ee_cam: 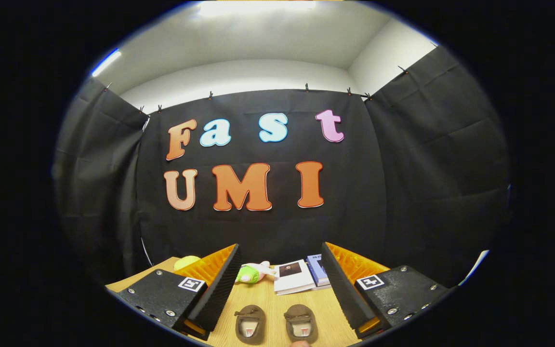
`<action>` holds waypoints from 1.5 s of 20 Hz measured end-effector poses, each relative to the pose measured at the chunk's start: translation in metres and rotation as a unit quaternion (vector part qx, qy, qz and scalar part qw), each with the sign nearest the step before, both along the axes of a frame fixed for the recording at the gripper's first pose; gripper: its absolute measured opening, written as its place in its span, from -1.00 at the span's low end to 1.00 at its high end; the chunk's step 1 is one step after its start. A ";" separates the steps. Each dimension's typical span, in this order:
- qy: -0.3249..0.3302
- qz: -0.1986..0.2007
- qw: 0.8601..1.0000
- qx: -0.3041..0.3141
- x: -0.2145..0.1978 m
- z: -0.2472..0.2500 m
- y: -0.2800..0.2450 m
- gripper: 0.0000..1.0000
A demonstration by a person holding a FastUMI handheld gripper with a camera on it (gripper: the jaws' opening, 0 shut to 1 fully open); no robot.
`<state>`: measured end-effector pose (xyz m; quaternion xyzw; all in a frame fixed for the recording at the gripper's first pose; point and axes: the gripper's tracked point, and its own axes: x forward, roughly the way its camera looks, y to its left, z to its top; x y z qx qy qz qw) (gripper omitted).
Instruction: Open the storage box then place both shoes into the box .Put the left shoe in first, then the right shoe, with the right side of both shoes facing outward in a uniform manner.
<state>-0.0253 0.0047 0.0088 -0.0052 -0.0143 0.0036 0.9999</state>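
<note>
shoes come first here: a pair of small brown shoes lies on the wooden table, side by side and just apart, between the two fingers and low in the gripper view, the left-lying shoe and the right-lying shoe both showing their openings upward. which is the left shoe and which the right cannot be told from this angle. the gripper is released, its fingers spread wide with nothing between the pads, held above the table and looking level toward the booth wall. beyond the fingers, at the back of the table, lie a white and green plush toy, a yellow-green ball, a white booklet and a blue book just beside it.

judging from this, the task has hardly begun and opening the storage box is the step in hand. to do it well, turn the gripper toward the box first, find the lid's edge or handle, and close on that squarely. leave the shoes untouched until the lid stands fully open.
</note>
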 end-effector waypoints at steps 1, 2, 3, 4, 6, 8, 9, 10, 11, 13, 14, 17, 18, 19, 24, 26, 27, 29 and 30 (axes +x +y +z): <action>0.002 -0.001 1.000 -0.002 0.001 -0.001 -0.002 0.97; 0.005 -0.001 1.000 -0.003 0.002 -0.004 -0.003 0.97; 0.006 -0.001 1.000 -0.002 0.002 -0.007 -0.004 0.97; 0.008 -0.001 1.000 0.000 0.004 -0.011 -0.004 0.97; 0.014 -0.004 1.000 0.000 0.008 -0.018 -0.008 0.97; 0.020 -0.011 1.000 -0.009 0.013 -0.024 -0.012 0.97; 0.020 -0.015 1.000 -0.014 0.015 -0.025 -0.013 0.97; 0.020 -0.018 0.999 -0.018 0.017 -0.025 -0.014 0.97; 0.020 -0.017 0.999 -0.018 0.018 -0.025 -0.011 0.97; 0.023 -0.007 1.000 -0.020 0.019 -0.024 -0.002 0.97; 0.023 -0.006 0.999 -0.024 0.021 -0.024 -0.003 0.97; 0.021 -0.010 0.999 -0.031 0.028 -0.027 -0.004 0.97; 0.024 -0.006 0.999 -0.027 0.030 -0.031 -0.001 0.97; 0.031 0.002 0.999 -0.018 0.033 -0.037 0.004 0.97; 0.084 0.079 0.992 0.054 0.053 -0.088 0.044 0.97; 0.108 0.092 0.987 0.072 0.061 -0.110 0.052 0.97; 0.118 0.099 0.985 0.078 0.065 -0.119 0.058 0.98; 0.140 0.115 0.980 0.088 0.070 -0.137 0.071 0.97; 0.152 0.126 0.976 0.092 0.071 -0.145 0.081 0.97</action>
